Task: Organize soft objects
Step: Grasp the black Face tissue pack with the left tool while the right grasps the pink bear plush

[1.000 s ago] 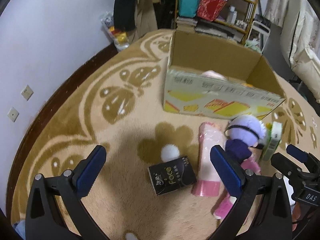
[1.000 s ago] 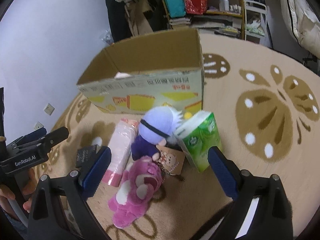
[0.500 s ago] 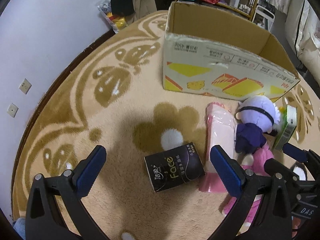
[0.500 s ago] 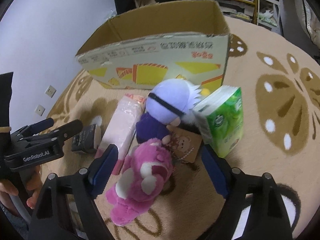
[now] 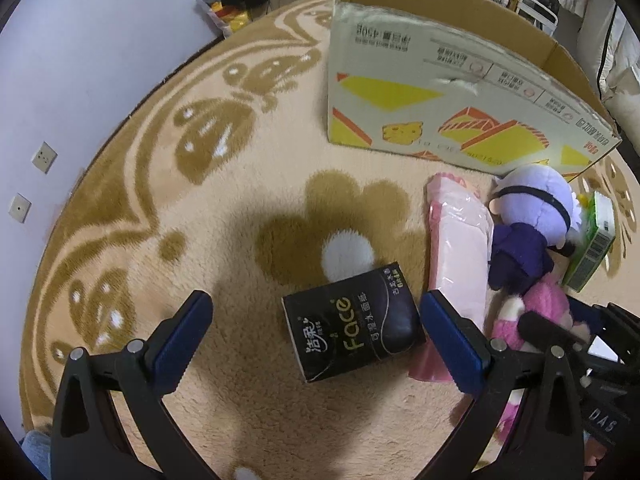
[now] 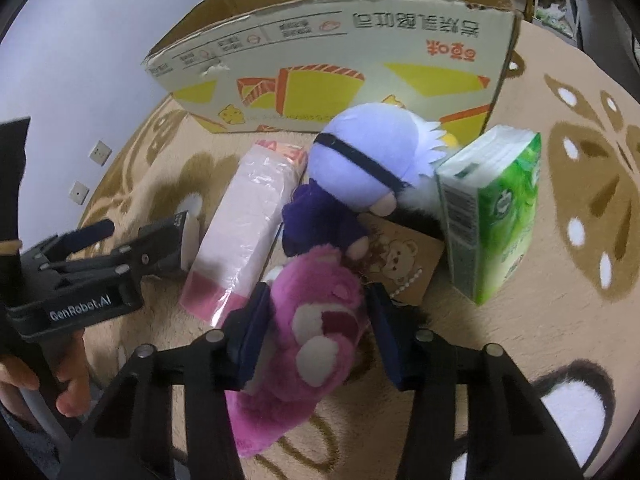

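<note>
Left wrist view: my left gripper [image 5: 314,328] hangs wide open over the black tissue pack [image 5: 352,322], which lies flat on the rug [image 5: 168,200] between the pads, touching neither. To do this well I'd drop straight down until both pads flank the pack's short sides, then close; the right pad sits just beside the pink tissue roll pack [image 5: 460,248], so I'd keep clear of its plastic to avoid pinching both. The cardboard box [image 5: 440,92] stands beyond, open at the top, and is probably where everything goes. Against the earlier frames, the pack sits larger and more centred between the fingers, and the box fills more of the top.

Right wrist view: my right gripper [image 6: 316,332] has just been closing, with the pink plush bear [image 6: 316,332] between its jaws; both pads now look pressed into the fur at its head, so I read it as grasped, lightly. Plush squashes, so I'd squeeze firmly before lifting and lift slowly, since the purple-haired doll [image 6: 360,172] rests against the bear's top. The green tissue pack [image 6: 496,216] leans near the doll, apart from the bear. Earlier the jaws stood wide with the bear untouched farther ahead; now they straddle it.
</note>
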Available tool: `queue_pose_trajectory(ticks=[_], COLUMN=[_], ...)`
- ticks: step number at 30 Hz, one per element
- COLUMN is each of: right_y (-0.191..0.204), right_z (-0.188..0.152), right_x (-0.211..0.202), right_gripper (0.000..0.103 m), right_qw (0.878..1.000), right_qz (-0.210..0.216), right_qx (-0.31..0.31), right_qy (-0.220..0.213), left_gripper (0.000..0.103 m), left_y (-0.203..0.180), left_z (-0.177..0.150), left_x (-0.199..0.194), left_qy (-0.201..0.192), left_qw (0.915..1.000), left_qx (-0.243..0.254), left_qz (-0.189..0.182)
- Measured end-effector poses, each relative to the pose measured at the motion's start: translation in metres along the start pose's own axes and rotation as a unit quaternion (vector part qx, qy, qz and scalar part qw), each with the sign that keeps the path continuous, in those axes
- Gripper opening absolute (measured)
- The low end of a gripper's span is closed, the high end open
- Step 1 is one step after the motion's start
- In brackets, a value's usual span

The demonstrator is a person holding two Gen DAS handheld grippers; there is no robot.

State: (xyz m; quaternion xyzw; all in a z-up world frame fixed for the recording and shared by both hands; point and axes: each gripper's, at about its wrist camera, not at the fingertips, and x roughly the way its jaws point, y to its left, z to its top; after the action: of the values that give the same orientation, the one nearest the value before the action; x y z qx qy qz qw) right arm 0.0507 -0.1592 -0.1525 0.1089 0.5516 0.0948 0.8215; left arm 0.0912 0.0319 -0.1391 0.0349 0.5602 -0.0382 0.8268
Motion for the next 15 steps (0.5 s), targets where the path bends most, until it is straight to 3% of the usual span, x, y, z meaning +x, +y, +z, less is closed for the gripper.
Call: queue_pose_trajectory(ticks=[5, 10, 15], right_y=[-0.007, -0.005, 0.000], right_z=[0.002, 0.000, -0.003], right_x=[-0.003, -0.006, -0.016], right_gripper=[0.046, 0.040, 0.038], right_qw=[1.000, 0.999, 0.999], right_qz=[0.004, 0.000, -0.016], right_qx=[0.027, 0.029, 0.008], right_qy=[-0.006, -0.021, -0.044], left_gripper=[0.102, 0.102, 0.102], left_y=[0.000, 0.000, 0.001], left_z=[0.000, 0.001, -0.001], left_x=[0.010, 0.005, 0.012], left_qy=[0.011, -0.007, 0.013], left_qw=[0.9999, 0.9995, 0.9995], left_qx=[-0.012, -0.017, -0.029], left_qz=[-0.004, 0.025, 0.006])
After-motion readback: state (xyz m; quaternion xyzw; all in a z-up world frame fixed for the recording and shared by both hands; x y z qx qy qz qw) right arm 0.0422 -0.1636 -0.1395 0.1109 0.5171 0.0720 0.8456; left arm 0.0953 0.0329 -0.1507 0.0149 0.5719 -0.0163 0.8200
